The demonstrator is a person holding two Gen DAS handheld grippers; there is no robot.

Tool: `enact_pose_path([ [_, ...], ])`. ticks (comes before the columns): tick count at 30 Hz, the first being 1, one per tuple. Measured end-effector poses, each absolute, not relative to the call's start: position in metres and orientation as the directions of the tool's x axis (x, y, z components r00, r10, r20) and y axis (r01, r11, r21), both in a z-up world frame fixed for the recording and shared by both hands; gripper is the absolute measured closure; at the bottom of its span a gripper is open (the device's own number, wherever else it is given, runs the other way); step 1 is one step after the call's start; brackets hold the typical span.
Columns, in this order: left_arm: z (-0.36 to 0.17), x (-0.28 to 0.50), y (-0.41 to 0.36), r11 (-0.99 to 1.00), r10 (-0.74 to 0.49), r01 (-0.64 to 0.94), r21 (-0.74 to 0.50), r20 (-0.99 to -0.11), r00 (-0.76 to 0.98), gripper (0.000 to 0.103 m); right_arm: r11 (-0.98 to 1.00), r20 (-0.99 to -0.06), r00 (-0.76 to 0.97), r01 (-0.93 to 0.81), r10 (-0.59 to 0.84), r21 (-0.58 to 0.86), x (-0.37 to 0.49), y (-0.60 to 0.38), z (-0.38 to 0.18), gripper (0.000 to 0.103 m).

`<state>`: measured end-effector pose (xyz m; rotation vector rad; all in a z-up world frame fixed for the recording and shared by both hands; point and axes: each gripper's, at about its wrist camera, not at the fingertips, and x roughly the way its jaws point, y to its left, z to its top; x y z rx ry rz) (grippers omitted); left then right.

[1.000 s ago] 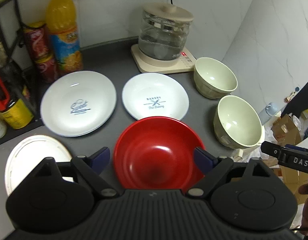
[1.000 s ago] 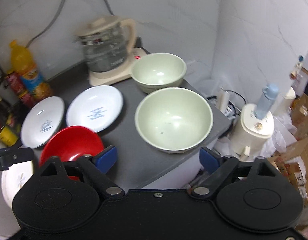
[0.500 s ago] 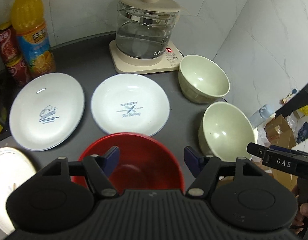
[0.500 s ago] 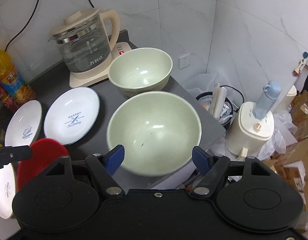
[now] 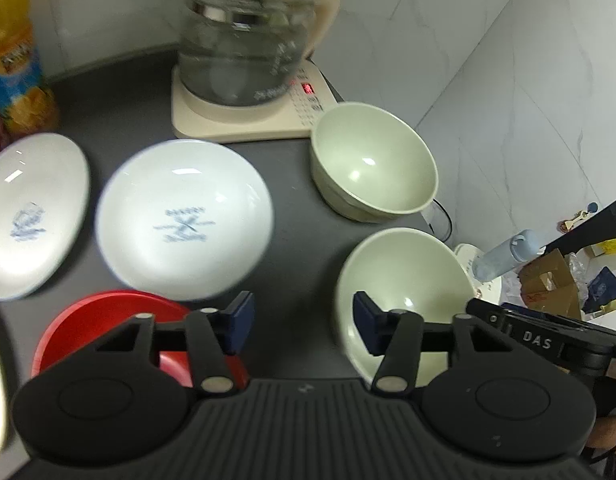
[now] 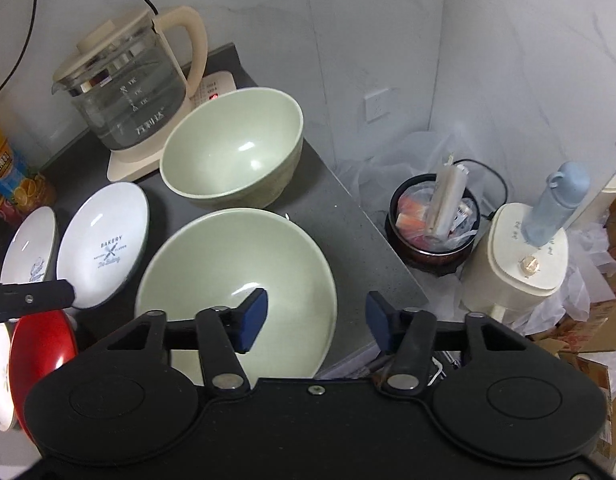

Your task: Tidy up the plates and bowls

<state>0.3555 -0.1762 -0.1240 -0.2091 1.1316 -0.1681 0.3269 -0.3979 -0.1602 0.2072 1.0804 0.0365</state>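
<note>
Two pale green bowls stand at the counter's right end, the near bowl [image 6: 227, 272] in front of the far bowl [image 6: 231, 152]. My right gripper [image 6: 316, 318] is open and straddles the near bowl's right rim, one finger over the inside, one outside. My left gripper [image 5: 303, 320] is open over bare counter, between the red bowl [image 5: 103, 320] and the near green bowl [image 5: 404, 272]. Two white printed plates lie to the left, the bakery plate [image 5: 183, 220] and another plate [image 5: 31, 216]. The far green bowl [image 5: 372, 164] sits by the kettle.
A glass kettle [image 5: 247, 40] on its cream base stands at the back, with a juice bottle [image 5: 11, 56] at far left. The counter edge [image 6: 372, 240] drops off right of the bowls. Below are a dark bin [image 6: 432, 224] and a white appliance [image 6: 524, 256].
Both grippers moved forward and right, and their jaws narrowed somewhat. The left one swung off the red bowl toward the gap. The right one came down over the near green bowl's rim.
</note>
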Motion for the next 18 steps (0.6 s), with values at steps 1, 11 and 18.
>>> enact_pose_path([
  [1,-0.127,0.358,-0.18,0.967,-0.238,0.02,-0.252,-0.882,0.407,0.055,0.98,-0.874,0.466,0.066,0.138,0.19,0.329,-0.401,-0.163,0.054],
  [11,-0.155,0.366,-0.21,0.97,-0.217,-0.038,-0.242,-0.922,0.32,0.069,0.965,-0.895,0.381,0.027,0.232,0.262,0.343,-0.421,-0.192,0.071],
  [18,-0.171,0.367,-0.221,0.97,-0.208,-0.065,-0.235,-0.938,0.278,0.074,0.956,-0.897,0.34,-0.024,0.282,0.292,0.345,-0.418,-0.202,0.071],
])
